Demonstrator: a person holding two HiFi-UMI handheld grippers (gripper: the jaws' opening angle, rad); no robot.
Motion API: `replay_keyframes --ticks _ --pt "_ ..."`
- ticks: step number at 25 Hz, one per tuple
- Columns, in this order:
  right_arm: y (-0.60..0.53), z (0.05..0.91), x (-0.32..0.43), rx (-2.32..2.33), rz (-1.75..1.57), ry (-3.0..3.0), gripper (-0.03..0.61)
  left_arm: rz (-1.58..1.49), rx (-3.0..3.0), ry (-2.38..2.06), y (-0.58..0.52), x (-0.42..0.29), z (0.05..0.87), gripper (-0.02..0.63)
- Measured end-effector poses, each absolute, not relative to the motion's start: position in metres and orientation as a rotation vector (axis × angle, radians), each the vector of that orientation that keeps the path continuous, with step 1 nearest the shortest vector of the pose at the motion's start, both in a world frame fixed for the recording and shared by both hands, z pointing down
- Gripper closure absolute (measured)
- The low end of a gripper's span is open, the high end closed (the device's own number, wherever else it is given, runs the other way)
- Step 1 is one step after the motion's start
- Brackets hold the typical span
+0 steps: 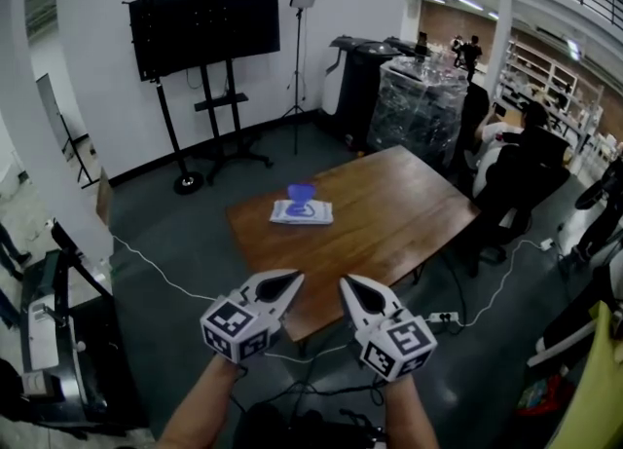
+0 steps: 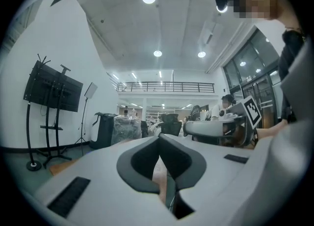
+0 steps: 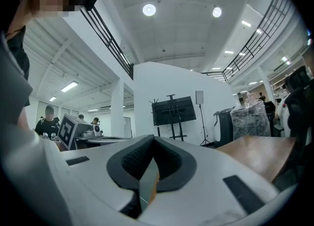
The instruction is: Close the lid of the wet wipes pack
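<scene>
We hold both grippers side by side in the near foreground, level and pointed toward the far side of the room, short of the near edge of the wooden table (image 1: 399,218). The left gripper (image 1: 291,281) has its jaws pressed together. In the left gripper view its dark pads (image 2: 147,159) meet at the tip, with nothing between them. The right gripper (image 1: 348,287) stands the same way: in the right gripper view its pads (image 3: 167,159) close to a point and grip nothing. Neither gripper touches the table or anything on it, and each carries its marker cube (image 1: 235,330) at the near end, by our hands.

The wet wipes pack (image 1: 303,211) lies flat on the table toward its far left corner, well apart from both grippers. Its blue lid (image 1: 300,193) stands raised above the pack, so it is not yet closed.

Beyond the table a dark screen on a stand (image 1: 205,26) stands against the far wall. A person (image 1: 531,140) sits at the far right.
</scene>
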State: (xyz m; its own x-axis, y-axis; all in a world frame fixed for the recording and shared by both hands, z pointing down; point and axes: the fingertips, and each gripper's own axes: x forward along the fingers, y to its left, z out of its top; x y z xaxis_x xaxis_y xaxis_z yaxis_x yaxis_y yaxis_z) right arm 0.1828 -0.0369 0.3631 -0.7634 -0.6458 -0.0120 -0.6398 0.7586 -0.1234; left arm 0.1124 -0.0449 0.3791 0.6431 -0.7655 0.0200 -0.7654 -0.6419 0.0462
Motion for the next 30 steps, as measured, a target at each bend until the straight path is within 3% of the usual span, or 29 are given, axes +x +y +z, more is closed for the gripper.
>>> replay_keyframes --ticks 13,30 --pt "-0.113 0.378 0.172 -1.2 -0.188 2.841 0.568 0.025 2.853 -1.153 -0.14 0.097 0.395 0.607" --pt "-0.244 0.392 0.099 -1.664 -0.205 2.705 0.568 0.158 2.922 -0.822 -0.325 0.011 0.446 0.607"
